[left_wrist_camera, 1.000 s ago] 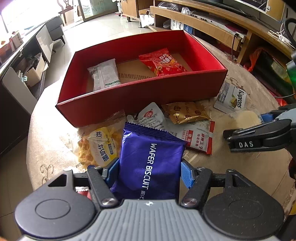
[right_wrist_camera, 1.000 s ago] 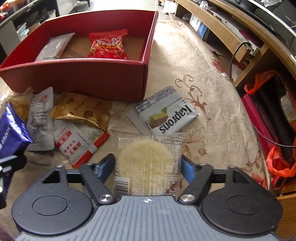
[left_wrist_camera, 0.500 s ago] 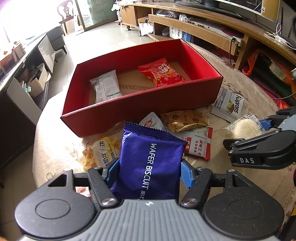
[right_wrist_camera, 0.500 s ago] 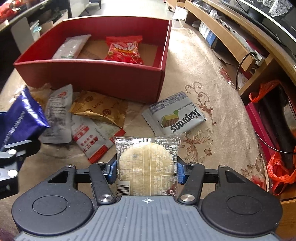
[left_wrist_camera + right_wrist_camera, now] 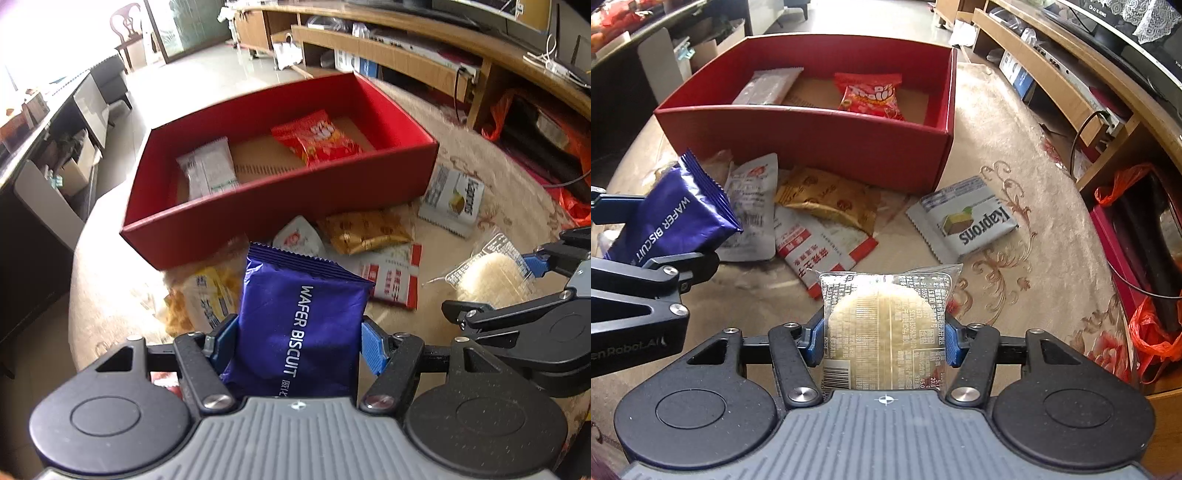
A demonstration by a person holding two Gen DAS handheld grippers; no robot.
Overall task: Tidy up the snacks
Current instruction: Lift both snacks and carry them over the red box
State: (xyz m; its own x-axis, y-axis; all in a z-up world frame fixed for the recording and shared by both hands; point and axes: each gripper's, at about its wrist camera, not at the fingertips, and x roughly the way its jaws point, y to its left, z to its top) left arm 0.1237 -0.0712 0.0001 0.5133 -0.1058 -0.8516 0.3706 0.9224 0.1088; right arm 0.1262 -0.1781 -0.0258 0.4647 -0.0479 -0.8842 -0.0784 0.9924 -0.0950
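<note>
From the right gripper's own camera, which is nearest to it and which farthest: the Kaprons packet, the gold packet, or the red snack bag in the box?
Measured from the right gripper, which is shut on a clear cracker packet:
1. Kaprons packet, on the cloth, ahead and right.
2. Gold packet, ahead and left, by the red box; close to the first, a shade farther.
3. Red snack bag, inside the box, clearly farthest.

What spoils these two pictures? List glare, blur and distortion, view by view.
Left wrist view: daylight blows out the top left corner to white; the red box and far furniture are slightly smeared, while the blue wafer biscuit packet stays sharp. Right wrist view: evenly lit, glare on the clear rice cracker packet. Both views: fisheye bends the shelves and table edge.
</note>
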